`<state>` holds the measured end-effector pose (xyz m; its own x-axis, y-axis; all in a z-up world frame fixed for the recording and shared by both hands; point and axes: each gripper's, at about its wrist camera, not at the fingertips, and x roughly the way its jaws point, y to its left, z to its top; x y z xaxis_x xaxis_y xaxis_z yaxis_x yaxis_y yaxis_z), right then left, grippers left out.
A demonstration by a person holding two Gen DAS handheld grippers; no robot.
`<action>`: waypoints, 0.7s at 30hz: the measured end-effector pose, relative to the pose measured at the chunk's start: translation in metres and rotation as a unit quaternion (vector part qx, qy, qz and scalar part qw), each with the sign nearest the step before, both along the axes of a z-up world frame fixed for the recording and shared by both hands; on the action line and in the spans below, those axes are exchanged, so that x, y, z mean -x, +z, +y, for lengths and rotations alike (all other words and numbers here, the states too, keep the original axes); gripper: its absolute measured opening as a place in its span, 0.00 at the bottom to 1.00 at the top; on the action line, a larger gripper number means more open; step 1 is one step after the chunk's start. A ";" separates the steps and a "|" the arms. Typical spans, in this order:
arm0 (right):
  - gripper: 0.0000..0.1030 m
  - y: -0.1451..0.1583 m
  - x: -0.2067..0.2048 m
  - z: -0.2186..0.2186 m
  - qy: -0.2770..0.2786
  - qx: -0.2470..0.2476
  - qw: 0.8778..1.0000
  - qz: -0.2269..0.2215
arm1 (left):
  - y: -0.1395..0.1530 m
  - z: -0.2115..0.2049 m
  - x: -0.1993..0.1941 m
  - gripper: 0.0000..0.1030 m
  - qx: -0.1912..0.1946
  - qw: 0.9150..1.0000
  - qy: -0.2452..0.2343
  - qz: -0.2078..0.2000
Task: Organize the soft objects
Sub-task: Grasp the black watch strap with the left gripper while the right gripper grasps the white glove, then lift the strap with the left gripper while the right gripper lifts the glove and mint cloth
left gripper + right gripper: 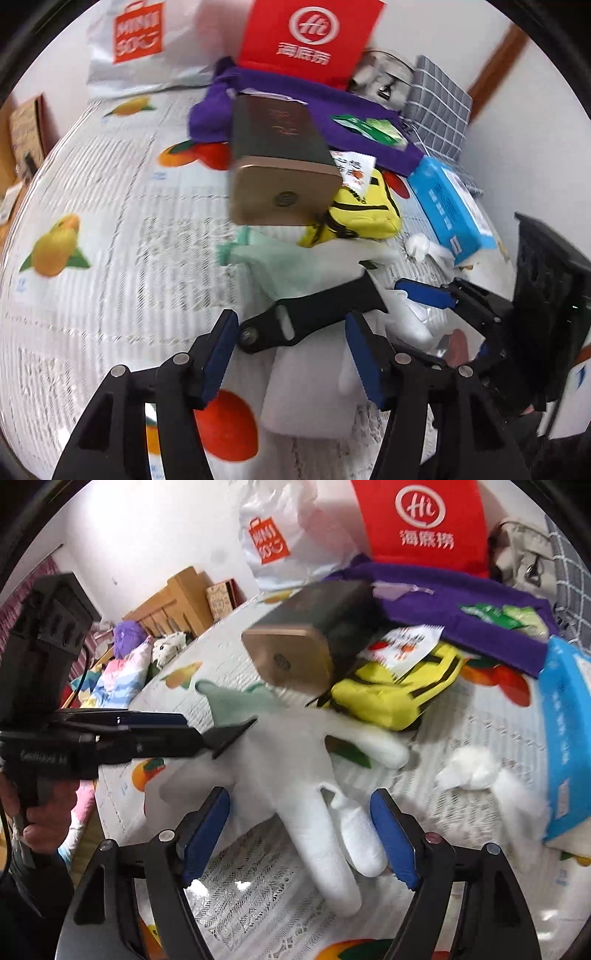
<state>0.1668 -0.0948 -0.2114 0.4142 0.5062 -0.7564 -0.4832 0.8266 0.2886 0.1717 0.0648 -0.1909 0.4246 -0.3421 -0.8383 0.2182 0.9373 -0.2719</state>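
A white glove point(295, 775) lies flat on the fruit-print sheet point(110, 206), its fingers towards me. My right gripper point(299, 794) stands open astride two of those fingers, and its pads do not press them. My left gripper point(291, 315) is open above the glove's cuff end point(306, 387). A flat black strap-like piece point(314, 317) with a rivet and a slot lies across the gap at its fingertips; I cannot tell whether it touches them. A pale green glove point(236, 701) pokes out from under the white one. Behind them sits a yellow pouch point(399, 698).
A gold-brown box point(284, 184) leans on the pouch. Behind it lie a purple cloth point(461, 613), a red bag point(421, 520) and a white shopping bag point(273, 542). To the right are a blue tissue pack point(565, 738) and a white wad point(472, 771). A person's hand point(40, 827) holds the left gripper.
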 end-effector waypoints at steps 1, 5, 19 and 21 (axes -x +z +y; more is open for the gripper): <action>0.76 0.000 0.002 0.000 0.002 0.002 1.000 -0.006 | -0.001 -0.003 -0.001 0.58 -0.004 1.000 -0.002 -0.002; 0.76 0.000 0.006 -0.005 0.003 -0.007 1.000 -0.007 | -0.003 -0.017 -0.008 0.58 -0.004 1.000 -0.011 -0.008; 0.10 0.012 0.016 -0.022 -0.003 -0.018 1.000 -0.022 | 0.003 -0.003 -0.010 0.17 0.057 0.998 0.007 -0.008; 0.09 0.023 0.025 -0.031 -0.007 -0.027 0.999 -0.033 | 0.006 -0.003 -0.009 0.16 0.062 0.998 0.004 -0.009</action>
